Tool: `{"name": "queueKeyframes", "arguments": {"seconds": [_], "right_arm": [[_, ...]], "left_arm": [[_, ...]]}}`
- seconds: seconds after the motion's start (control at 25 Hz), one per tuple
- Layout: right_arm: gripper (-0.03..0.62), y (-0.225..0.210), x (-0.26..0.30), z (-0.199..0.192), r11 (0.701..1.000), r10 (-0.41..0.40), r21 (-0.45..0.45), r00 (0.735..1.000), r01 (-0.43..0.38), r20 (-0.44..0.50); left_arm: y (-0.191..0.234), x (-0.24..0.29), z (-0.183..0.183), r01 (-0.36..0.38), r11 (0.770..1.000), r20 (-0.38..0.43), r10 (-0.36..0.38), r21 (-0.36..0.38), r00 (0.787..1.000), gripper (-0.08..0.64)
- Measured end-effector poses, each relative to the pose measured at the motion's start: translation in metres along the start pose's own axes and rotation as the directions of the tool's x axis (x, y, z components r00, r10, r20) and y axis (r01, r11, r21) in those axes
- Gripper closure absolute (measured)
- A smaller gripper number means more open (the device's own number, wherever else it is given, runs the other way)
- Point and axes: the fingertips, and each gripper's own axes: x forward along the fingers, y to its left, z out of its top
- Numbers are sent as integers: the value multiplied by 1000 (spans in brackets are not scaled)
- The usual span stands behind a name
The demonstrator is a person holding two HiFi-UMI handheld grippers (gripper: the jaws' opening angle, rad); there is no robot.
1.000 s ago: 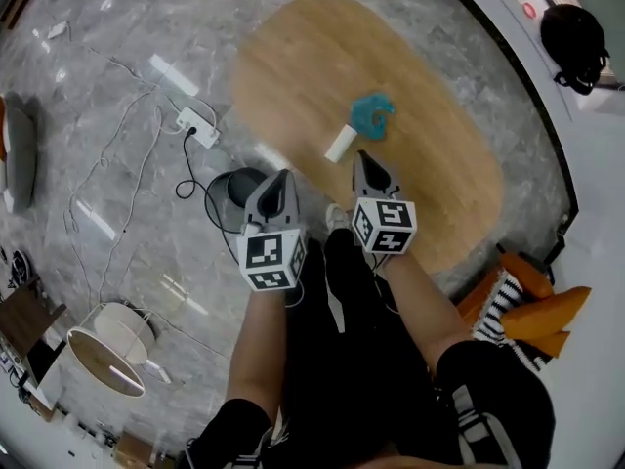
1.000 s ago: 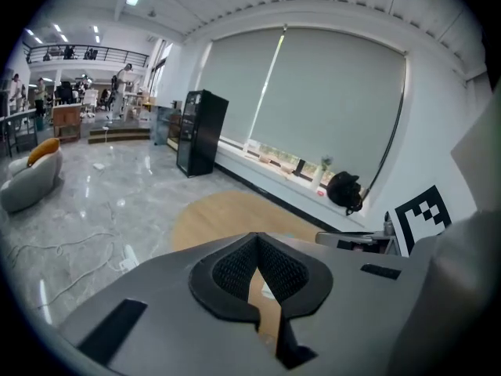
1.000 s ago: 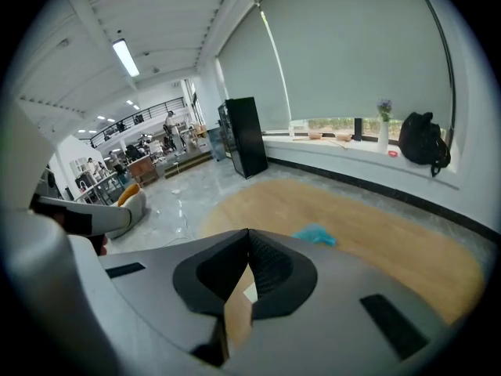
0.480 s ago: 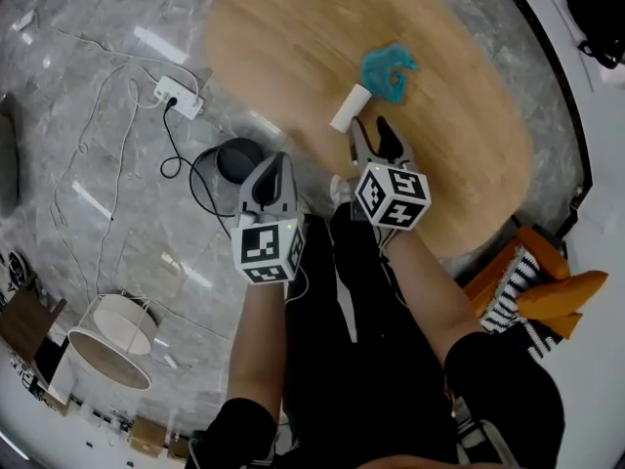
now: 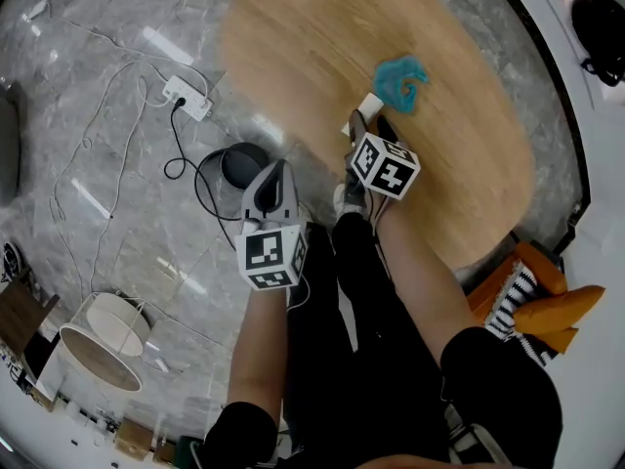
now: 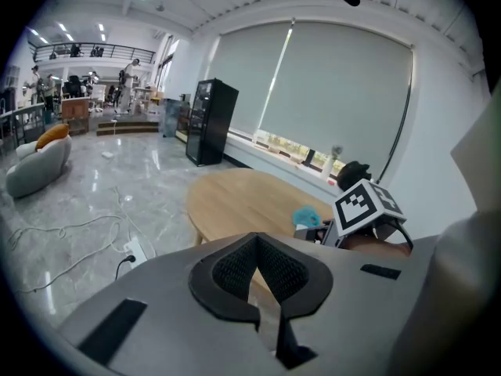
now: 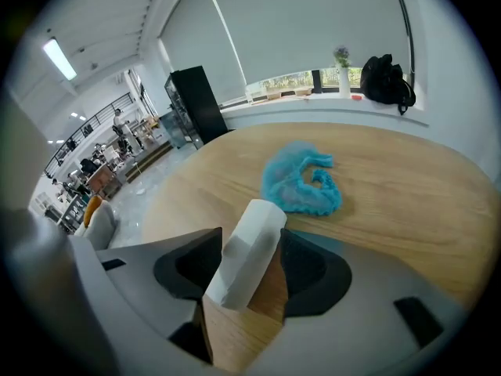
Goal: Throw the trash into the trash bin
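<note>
Roll position first: white roll (image 7: 249, 249) lies on the desk (image 5: 293, 47) near its edge, right between the jaws of the right claw (image 5: 369, 123). The jaws have just been opening and now stand wide apart. Bare wood shows between the roll and the jaw at 3 o'clock, so there is no clamp yet. Whether the 9 o'clock jaw touches the roll we can't tell.

In the right gripper view the long axis runs from 7 to 1 o'clock, roughly along the way the claw points. We judge the jaws would close across the short side, which makes for a good grip.

A blue crumpled piece (image 5: 400, 78) sits at 1 o'clock from the right claw in the head view, just beyond the roll, and nothing touches it.

We take the dark round thing on the floor for the trash bin (image 5: 239, 162). It stands beside the desk edge, at about 8 o'clock from the right claw.

The left claw (image 5: 276, 167) has its jaws together with nothing between them. It hangs over the floor with the bin near it at 9 o'clock, so it is nearer the bin, while the right claw is nearer the trash.
</note>
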Motion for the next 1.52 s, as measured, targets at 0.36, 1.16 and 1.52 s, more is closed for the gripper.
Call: {"name": "queueKeyframes", "arguments": {"seconds": [0.36, 1.16, 1.52], "right_arm": [[396, 12, 5, 1, 999, 52, -6, 998, -52, -23], [416, 177, -117, 0, 774, 532, -407, 847, -485, 3], [417, 288, -127, -86, 583, 643, -494, 738, -645, -205]], "left_arm": [[9, -6, -10, -30, 999, 22, 31, -34, 999, 548], [64, -52, 2, -166, 971, 137, 191, -173, 972, 548], [150, -145, -43, -362, 878, 112, 413, -314, 904, 548]]}}
